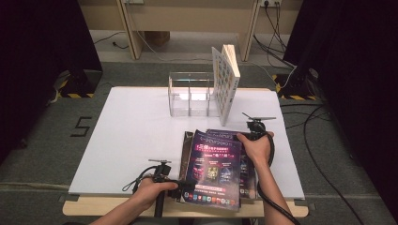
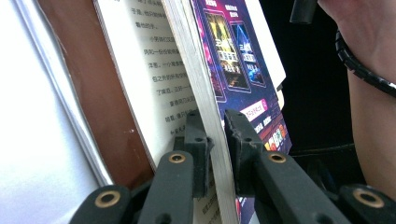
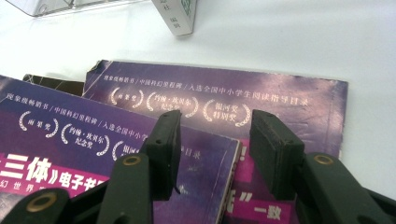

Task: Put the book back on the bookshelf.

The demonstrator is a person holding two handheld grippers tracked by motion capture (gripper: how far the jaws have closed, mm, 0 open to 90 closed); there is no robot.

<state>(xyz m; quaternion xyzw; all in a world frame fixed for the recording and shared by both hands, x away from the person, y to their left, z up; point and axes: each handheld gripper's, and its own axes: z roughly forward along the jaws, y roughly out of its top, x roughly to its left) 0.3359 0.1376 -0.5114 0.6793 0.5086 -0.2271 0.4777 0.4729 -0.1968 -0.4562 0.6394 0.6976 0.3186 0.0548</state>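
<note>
Now lifting the top book.
Left gripper pinches its page block; right gripper, open and empty, should steady the lower book.

Bare white table left of books; clear organizer behind them

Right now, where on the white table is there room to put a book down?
The white table board is bare across its left side, from the clear plastic organizer down to the left hand-held gripper. A narrow strip lies right of the right hand-held gripper. It is crowded at front centre, where the purple paperback books lie stacked, and behind them by the upright white patterned book.
</note>
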